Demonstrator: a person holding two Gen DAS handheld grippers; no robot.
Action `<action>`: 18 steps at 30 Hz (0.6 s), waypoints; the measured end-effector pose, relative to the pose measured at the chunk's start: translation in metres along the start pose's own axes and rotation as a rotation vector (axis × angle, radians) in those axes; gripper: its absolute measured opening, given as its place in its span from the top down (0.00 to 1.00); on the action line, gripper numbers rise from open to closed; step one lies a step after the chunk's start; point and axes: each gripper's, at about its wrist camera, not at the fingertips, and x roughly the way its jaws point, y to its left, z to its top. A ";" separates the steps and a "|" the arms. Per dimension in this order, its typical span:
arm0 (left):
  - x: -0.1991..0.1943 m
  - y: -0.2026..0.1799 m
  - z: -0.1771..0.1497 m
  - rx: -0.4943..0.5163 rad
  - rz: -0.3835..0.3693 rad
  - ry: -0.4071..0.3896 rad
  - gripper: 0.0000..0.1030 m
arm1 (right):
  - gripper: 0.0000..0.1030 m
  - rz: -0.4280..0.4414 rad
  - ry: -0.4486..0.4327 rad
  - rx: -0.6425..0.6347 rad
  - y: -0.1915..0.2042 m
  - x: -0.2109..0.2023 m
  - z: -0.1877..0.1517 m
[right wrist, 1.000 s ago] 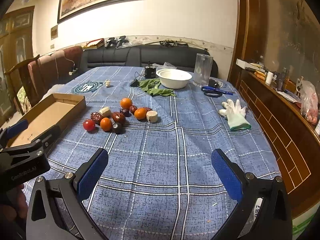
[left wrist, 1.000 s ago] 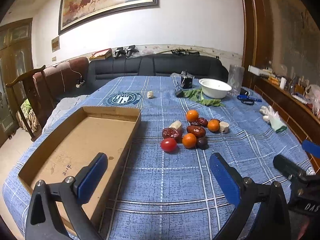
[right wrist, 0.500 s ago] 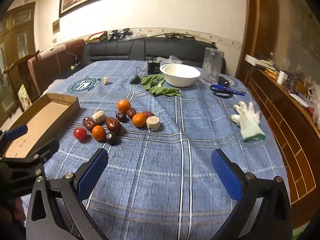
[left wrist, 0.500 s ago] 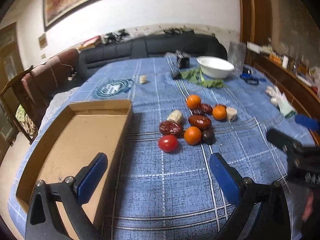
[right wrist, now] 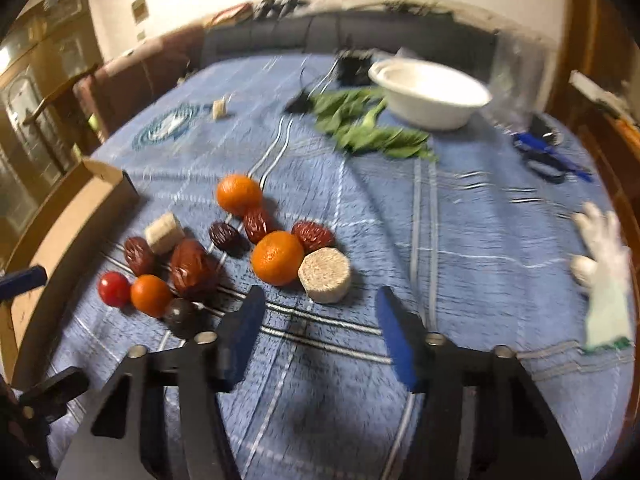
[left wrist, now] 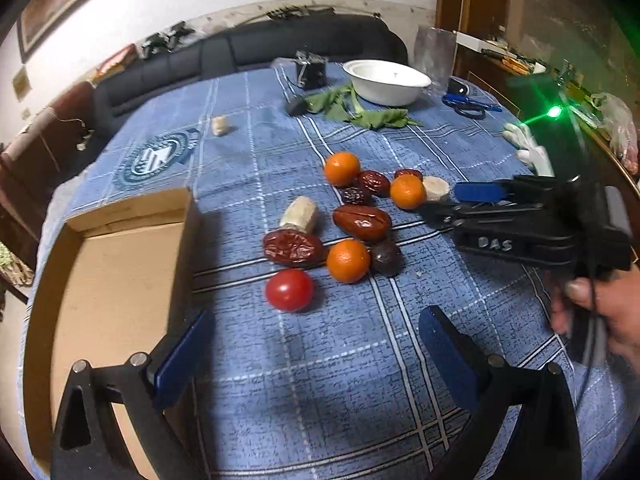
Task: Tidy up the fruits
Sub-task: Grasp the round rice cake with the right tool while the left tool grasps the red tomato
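A cluster of fruit lies on the blue checked tablecloth: a red tomato (left wrist: 289,290), three oranges (left wrist: 347,261) (left wrist: 407,191) (left wrist: 341,169), several brown dates (left wrist: 362,222), a dark round fruit (left wrist: 386,258) and two pale cylinder pieces (left wrist: 300,220) (left wrist: 436,189). My left gripper (left wrist: 316,360) hovers open just short of the tomato, beside the cardboard box (left wrist: 112,272). My right gripper (right wrist: 320,328) points at the pale round piece (right wrist: 325,275) and the orange (right wrist: 277,257). Its jaws are closing with nothing between them. From the left wrist it shows side-on as the right gripper (left wrist: 476,200).
A white bowl (left wrist: 386,82), green leaves (left wrist: 360,110), a black device (left wrist: 310,70) and blue scissors (left wrist: 470,104) sit at the table's far side. A white glove (right wrist: 604,276) lies at the right edge. A dark sofa (left wrist: 280,44) runs behind. A hand (left wrist: 600,312) holds the right gripper.
Both grippers have come forward and tilted down toward the fruit cluster, so the fruit looks larger. The right gripper's jaws have narrowed from wide open. No fruit has moved.
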 end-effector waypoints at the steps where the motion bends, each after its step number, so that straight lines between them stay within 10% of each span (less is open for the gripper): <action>1: 0.002 0.001 0.002 0.000 -0.014 0.011 0.00 | 0.49 0.003 0.003 -0.009 0.000 0.003 0.000; 9: 0.011 0.001 0.013 0.026 -0.075 0.066 0.02 | 0.70 0.039 0.015 -0.089 -0.003 0.023 0.008; 18: 0.030 -0.002 0.022 0.109 -0.108 0.120 0.22 | 0.71 0.090 -0.009 -0.002 -0.018 0.004 -0.001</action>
